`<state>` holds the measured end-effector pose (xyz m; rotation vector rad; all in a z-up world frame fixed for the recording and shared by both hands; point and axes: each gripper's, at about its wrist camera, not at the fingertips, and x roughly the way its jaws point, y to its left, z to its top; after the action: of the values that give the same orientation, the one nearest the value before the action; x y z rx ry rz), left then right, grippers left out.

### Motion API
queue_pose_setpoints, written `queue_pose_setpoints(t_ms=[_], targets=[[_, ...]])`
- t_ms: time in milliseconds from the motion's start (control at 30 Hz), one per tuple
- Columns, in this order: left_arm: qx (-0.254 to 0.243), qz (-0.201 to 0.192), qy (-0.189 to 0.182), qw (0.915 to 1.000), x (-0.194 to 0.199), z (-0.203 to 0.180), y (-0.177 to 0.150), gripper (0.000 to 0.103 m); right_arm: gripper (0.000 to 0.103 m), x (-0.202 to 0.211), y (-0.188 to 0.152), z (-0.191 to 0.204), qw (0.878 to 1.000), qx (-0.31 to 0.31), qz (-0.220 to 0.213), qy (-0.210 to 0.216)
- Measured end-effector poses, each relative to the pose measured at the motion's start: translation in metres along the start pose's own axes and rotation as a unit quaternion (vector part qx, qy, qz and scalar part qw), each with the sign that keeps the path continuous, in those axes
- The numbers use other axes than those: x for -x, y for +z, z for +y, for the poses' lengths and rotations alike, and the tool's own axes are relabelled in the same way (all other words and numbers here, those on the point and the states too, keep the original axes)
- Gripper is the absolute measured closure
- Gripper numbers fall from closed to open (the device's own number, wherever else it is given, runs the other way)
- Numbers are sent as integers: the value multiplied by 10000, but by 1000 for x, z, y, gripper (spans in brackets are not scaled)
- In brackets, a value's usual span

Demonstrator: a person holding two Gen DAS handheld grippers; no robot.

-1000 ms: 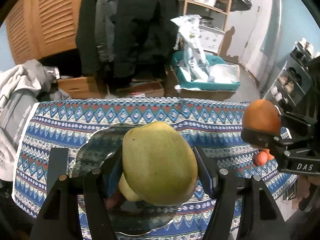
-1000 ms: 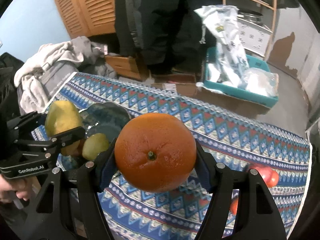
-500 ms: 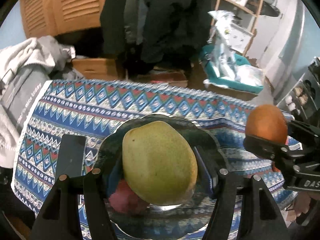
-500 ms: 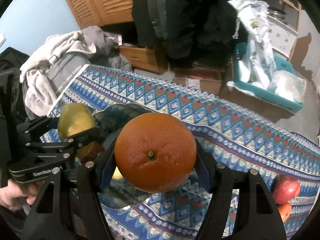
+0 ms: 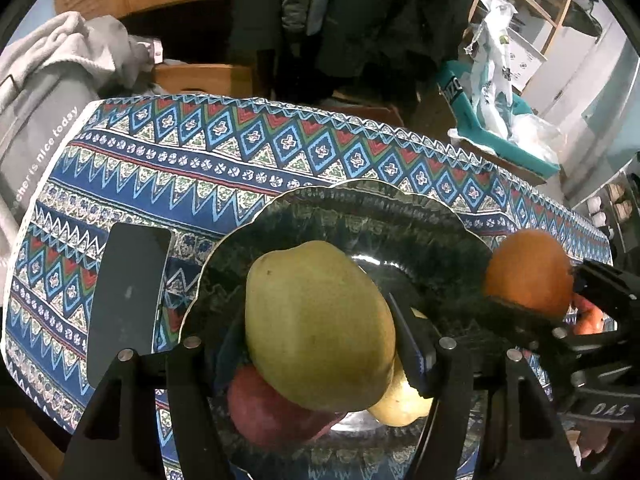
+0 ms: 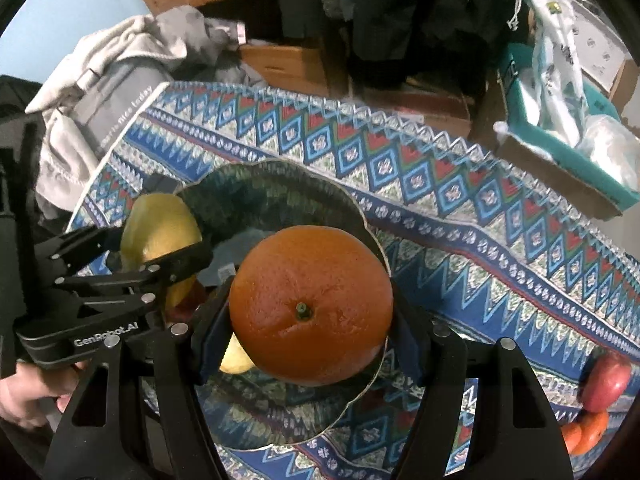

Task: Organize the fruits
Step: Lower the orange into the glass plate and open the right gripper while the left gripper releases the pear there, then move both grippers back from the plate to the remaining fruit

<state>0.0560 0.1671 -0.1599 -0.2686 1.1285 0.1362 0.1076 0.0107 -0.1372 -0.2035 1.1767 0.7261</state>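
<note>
Now, status:
left gripper (image 5: 320, 344): clamped on yellow-green pear (image 5: 318, 326), above dark glass plate (image 5: 360, 216)
right gripper (image 6: 308, 312): clamped on round orange (image 6: 310, 306), over the plate's right rim
under pear: red apple (image 5: 268, 412) on the plate

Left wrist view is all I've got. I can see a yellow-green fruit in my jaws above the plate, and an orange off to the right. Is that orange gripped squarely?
Observer: Yes. In the right wrist view the right gripper is shut on the orange, one finger on each side, with the stem end facing the camera.
Operator: Is it over the plate?
Observer: It appears to be. From there it lines up over the right part of the plate.
Operator: Any fruit waiting on the cloth?
Observer: A red apple and small oranges lie together near the right edge of the cloth.
</note>
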Motion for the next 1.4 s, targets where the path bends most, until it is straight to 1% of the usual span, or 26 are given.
queue_pose_setpoints(t_ms=[133,367,400,433,533,667,733,833,867,1000,1133,1267,1333,1400], targets=[[-41,11,40,10000,-3,-1,0,35,33,-10,-2,-1,10000,8,79,-30],[-15,171,-117,9998,-11,-1,-1,35,33,-16,-4,-6,9999,-79,123,28],[-46,205,-100,9997,-11,-2,-1,35,33,-16,-4,-7,9999,-84,124,31],[-117,183,-8,9998,-10,-3,-2,35,33,-17,-4,-7,9999,-85,130,33],[-271,25,174,9995,-4,-4,-3,35,33,-21,-6,-8,9998,-92,161,57],[-234,32,133,9996,2,-1,-4,35,32,-24,-6,-10,9995,-216,170,156],[-237,33,142,9996,4,-1,-5,35,32,-21,-5,-11,9996,-253,72,144],[-246,-8,164,9996,11,-1,-7,35,32,-9,0,-13,9985,-367,-125,390],[-242,-14,154,9996,12,-2,-6,35,32,-4,2,-13,9983,-377,-186,404],[-335,-21,169,9993,19,-7,-8,35,32,12,6,-11,9988,-280,-330,218],[-541,-72,217,9983,29,-18,-10,35,32,28,5,-10,9988,-208,-443,27],[-683,-153,225,9973,39,-29,-10,28,32,47,4,-7,9979,-68,-613,-201],[-768,-230,251,9965,45,-35,-10,28,32,58,3,-7,9966,8,-719,-406],[-866,-297,286,9954,51,-41,-10,25,31,68,2,-6,9951,65,-810,-561]])
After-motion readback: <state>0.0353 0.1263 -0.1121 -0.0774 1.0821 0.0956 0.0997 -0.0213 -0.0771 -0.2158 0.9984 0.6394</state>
